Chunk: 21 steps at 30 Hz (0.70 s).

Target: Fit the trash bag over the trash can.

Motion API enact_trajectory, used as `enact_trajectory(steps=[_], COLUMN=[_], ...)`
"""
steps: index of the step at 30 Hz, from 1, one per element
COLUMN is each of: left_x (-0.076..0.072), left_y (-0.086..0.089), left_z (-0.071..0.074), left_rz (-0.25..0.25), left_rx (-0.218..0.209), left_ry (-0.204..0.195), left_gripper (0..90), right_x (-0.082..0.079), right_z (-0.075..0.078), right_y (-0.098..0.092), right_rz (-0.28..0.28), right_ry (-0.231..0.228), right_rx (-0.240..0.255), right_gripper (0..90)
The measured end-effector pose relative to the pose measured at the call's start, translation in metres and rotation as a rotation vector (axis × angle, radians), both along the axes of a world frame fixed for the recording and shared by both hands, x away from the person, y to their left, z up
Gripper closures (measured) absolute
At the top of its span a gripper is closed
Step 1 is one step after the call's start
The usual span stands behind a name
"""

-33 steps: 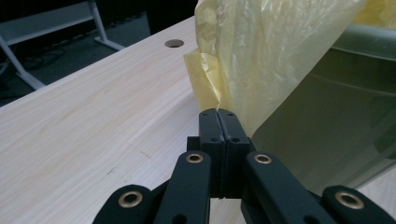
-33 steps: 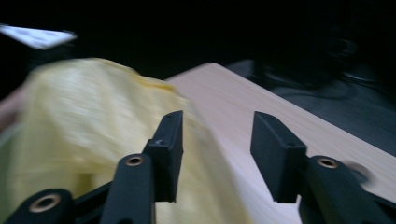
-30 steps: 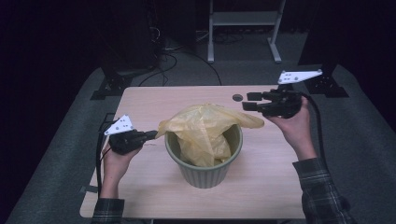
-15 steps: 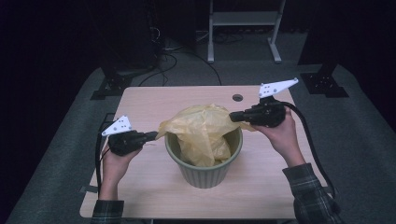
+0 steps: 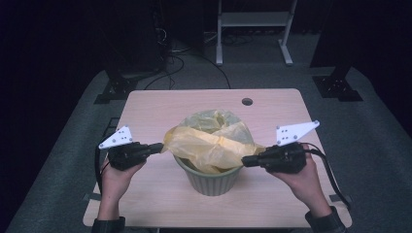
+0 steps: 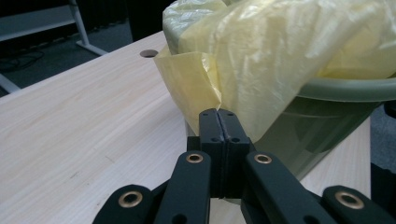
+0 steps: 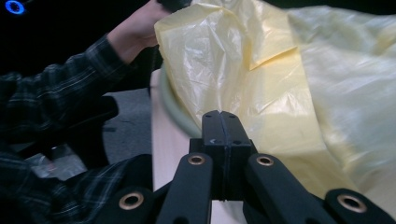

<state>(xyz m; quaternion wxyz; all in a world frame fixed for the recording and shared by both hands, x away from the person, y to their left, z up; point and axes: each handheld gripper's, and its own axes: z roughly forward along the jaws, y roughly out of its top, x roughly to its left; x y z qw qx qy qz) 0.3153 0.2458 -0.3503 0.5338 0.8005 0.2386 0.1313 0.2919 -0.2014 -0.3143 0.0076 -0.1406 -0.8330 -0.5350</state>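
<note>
Since the earlier frames the right tool (image 5: 244,162) has come down from the counter's far right to the near right of the green bin (image 5: 210,178), its jaws having just been closing; they now meet on the yellow bag (image 5: 214,145), pinching its right edge. The left tool (image 5: 160,146) stays clamped on the bag's left edge. The bin stands mid-counter. The pale wooden counter (image 5: 160,109) has a cable hole (image 5: 247,102) near its far edge; dark floor and a white rack (image 5: 252,22) lie beyond.
</note>
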Motion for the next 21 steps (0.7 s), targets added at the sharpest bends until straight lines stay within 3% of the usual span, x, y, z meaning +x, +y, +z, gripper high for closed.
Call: enact_trajectory(steps=[5, 8, 10, 12, 16, 17, 21], left_x=[-0.004, -0.005, -0.006, -0.006, -0.004, -0.002, 0.011], left_y=[0.004, 0.006, 0.008, 0.008, 0.004, 0.002, -0.004], left_z=[-0.002, -0.004, -0.004, -0.005, -0.009, -0.011, -0.030], left_rz=[0.003, 0.001, 0.004, -0.006, 0.000, 0.016, 0.060], left_rx=[-0.013, -0.026, -0.032, -0.042, -0.008, 0.029, 0.112], left_ry=[0.007, 0.016, 0.020, 0.028, 0.045, 0.052, 0.082], left_gripper=[89.8, 89.8, 89.8, 89.9, 89.9, 90.0, 89.9], right_x=[-0.020, -0.029, -0.033, -0.032, -0.031, -0.031, -0.027], right_z=[-0.014, -0.028, -0.039, -0.051, -0.068, -0.070, -0.084], right_y=[0.005, 0.017, 0.026, 0.033, 0.044, 0.047, 0.054], right_rz=[0.058, 0.112, 0.120, 0.129, 0.110, 0.108, 0.070], right_ry=[0.023, 0.046, 0.052, 0.074, 0.082, 0.088, 0.089], right_rx=[0.018, -0.022, -0.073, -0.088, -0.153, -0.158, -0.224], right_gripper=[90.0, 90.0, 90.0, 90.0, 90.0, 90.0, 90.0])
